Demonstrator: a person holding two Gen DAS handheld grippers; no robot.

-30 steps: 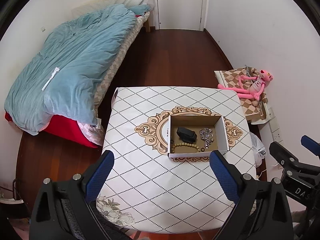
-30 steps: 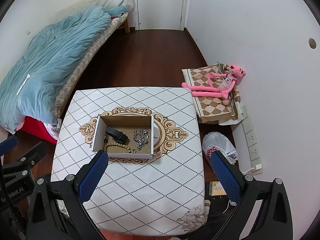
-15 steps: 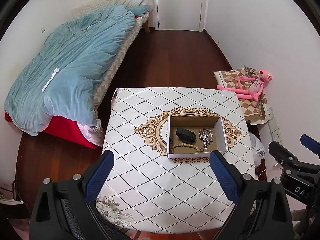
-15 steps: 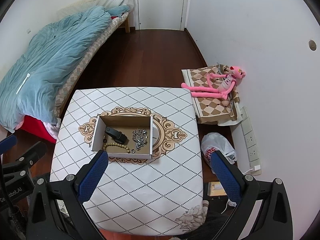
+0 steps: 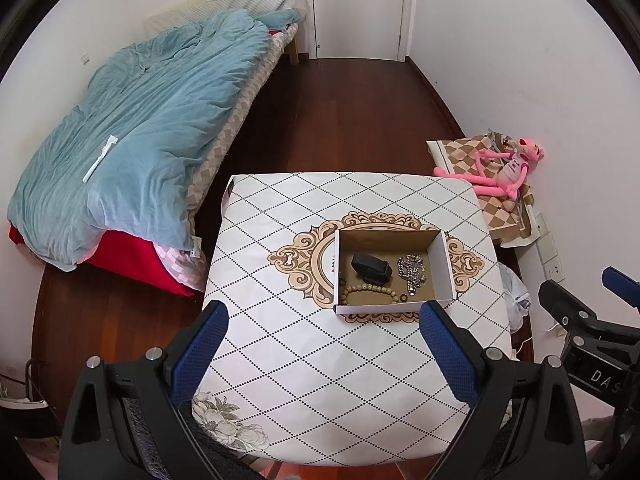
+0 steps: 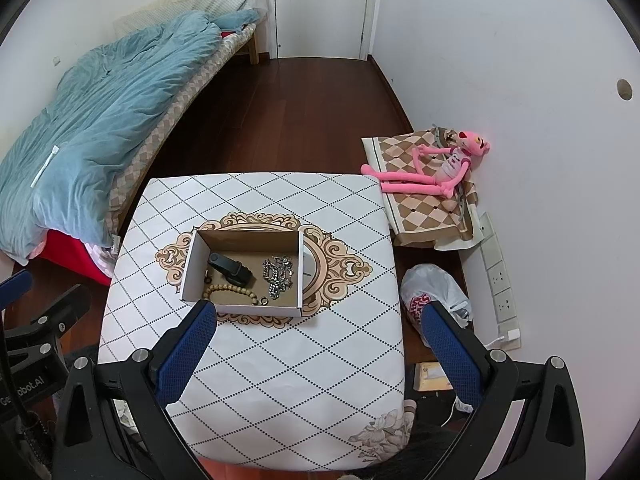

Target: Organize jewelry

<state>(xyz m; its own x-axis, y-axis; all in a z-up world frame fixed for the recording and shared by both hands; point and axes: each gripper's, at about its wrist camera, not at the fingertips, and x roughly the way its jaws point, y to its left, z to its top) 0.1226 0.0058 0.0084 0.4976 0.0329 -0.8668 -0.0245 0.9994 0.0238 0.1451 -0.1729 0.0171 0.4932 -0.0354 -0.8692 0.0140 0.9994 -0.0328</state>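
An open cardboard box [image 5: 446,256] [image 6: 191,264] sits mid-table on a patterned cloth. Inside lie a black watch [image 5: 371,267] [image 6: 231,269], a silver chain [image 5: 413,273] [image 6: 279,272], a wooden bead bracelet [image 5: 370,291] [image 6: 230,290] and a small dark ring [image 5: 403,298] [image 6: 263,301]. My left gripper [image 5: 322,320] is open and empty, held high above the table's near edge. My right gripper [image 6: 320,322] is open and empty too, above the near edge, right of the box. Each gripper shows at the side of the other's view.
The small table [image 5: 288,344] [image 6: 320,364] stands on a dark wood floor. A bed with a blue duvet [image 5: 140,136] is on the left. A pink plush toy [image 6: 436,168] on a checked cushion and a plastic bag [image 6: 434,294] lie by the right wall.
Both views have pulled back and up very slightly; the box sits a little lower and smaller. Nothing in the box has moved.
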